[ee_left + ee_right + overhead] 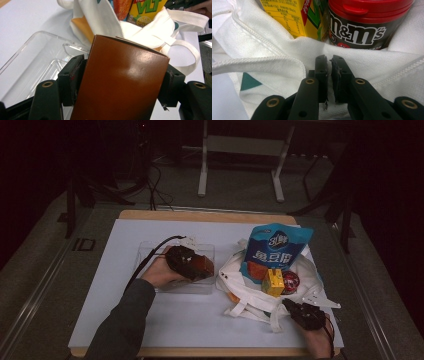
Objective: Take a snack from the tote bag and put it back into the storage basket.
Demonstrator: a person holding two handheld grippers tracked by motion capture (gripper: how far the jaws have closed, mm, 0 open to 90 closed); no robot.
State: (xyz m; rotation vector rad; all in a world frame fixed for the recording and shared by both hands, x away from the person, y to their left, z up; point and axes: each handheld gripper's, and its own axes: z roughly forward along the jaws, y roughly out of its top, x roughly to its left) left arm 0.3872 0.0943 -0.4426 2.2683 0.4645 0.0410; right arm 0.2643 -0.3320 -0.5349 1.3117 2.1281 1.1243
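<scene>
I log a glossy brown box (pixel 122 82), a white bag (pixel 274 50) with a teal triangle, a yellow carton (pixel 287 17), a red-lidded black tub (pixel 362 27), and a blue pouch (pixel 275 250).

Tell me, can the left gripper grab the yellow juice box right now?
Probably not: the left gripper already has its jaws shut on a brown box, so it is full. The yellow juice box stands in the white bag, uncovered.
</scene>
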